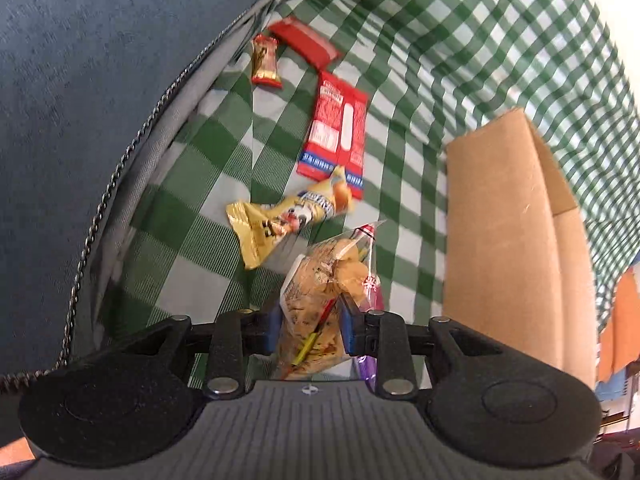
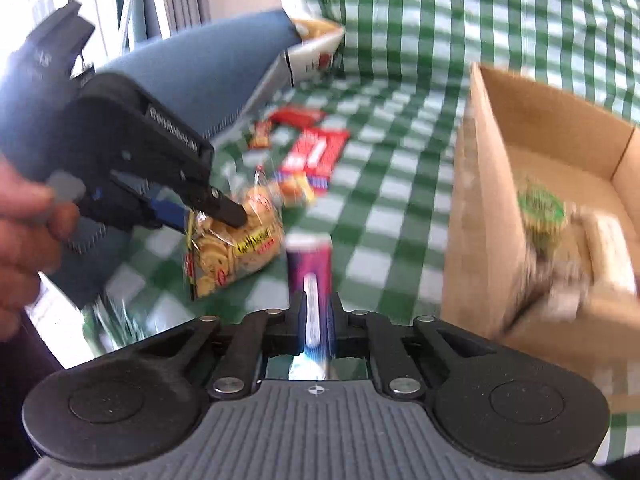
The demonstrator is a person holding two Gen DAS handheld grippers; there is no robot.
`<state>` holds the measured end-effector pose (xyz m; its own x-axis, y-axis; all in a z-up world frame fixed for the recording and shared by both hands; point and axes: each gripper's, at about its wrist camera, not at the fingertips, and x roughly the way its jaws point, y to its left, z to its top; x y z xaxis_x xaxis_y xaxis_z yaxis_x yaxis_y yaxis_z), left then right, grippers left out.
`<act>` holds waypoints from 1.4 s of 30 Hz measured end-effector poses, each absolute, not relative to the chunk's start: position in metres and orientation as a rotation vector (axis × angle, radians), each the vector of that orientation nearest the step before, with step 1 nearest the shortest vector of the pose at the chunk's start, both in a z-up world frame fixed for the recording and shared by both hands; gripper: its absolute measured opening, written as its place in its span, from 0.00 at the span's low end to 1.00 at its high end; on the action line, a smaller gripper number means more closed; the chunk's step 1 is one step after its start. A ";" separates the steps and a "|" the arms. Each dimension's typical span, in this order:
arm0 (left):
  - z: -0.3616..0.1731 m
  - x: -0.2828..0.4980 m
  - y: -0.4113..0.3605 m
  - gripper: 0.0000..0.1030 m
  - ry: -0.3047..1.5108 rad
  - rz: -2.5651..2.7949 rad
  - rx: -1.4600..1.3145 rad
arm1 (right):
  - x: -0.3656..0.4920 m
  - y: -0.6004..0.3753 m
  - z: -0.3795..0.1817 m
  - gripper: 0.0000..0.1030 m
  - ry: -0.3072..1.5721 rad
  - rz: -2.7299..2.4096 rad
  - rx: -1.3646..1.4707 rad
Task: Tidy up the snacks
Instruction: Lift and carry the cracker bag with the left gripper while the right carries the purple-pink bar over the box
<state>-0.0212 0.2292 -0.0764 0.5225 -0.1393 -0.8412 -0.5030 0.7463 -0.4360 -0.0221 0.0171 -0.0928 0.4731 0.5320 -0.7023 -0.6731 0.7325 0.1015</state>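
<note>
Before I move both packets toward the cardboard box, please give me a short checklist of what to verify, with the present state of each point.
1. Left gripper shut on the clear bag of crackers: ok.
2. Right gripper shut on the purple snack packet: ok.
3. Cardboard box open on top, with free room inside: ok; a green-labelled item already lies in it.
4. How firmly the bag of crackers is held: cannot tell; the right wrist view is blurred.
5. Loose snacks on the checked cloth, namely the yellow packet and the red packet, apart from both grippers: ok.
</note>
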 end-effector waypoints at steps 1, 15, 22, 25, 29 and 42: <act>-0.076 -0.022 0.226 0.34 1.017 0.241 -0.703 | -0.021 0.018 -0.094 0.12 0.799 0.751 -0.192; -0.079 -0.005 0.208 0.69 1.053 0.210 -0.604 | -0.004 0.035 -0.115 0.40 0.800 0.769 -0.209; -0.087 0.004 0.201 0.71 1.094 0.187 -0.568 | -0.003 0.040 -0.121 0.34 0.781 0.752 -0.242; -0.088 0.005 0.201 0.69 1.092 0.184 -0.568 | -0.004 0.040 -0.122 0.27 0.771 0.748 -0.253; -0.086 0.005 0.199 0.52 1.083 0.148 -0.574 | -0.006 0.037 -0.121 0.22 0.754 0.734 -0.257; -0.054 -0.010 0.206 0.44 0.895 0.149 -0.616 | -0.019 0.025 -0.103 0.20 0.646 0.725 -0.237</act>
<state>-0.0104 0.2065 -0.0540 0.6279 -0.1282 -0.7677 -0.3699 0.8187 -0.4393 -0.0187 0.0247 -0.1026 0.5664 0.5402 -0.6224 -0.6807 0.7324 0.0162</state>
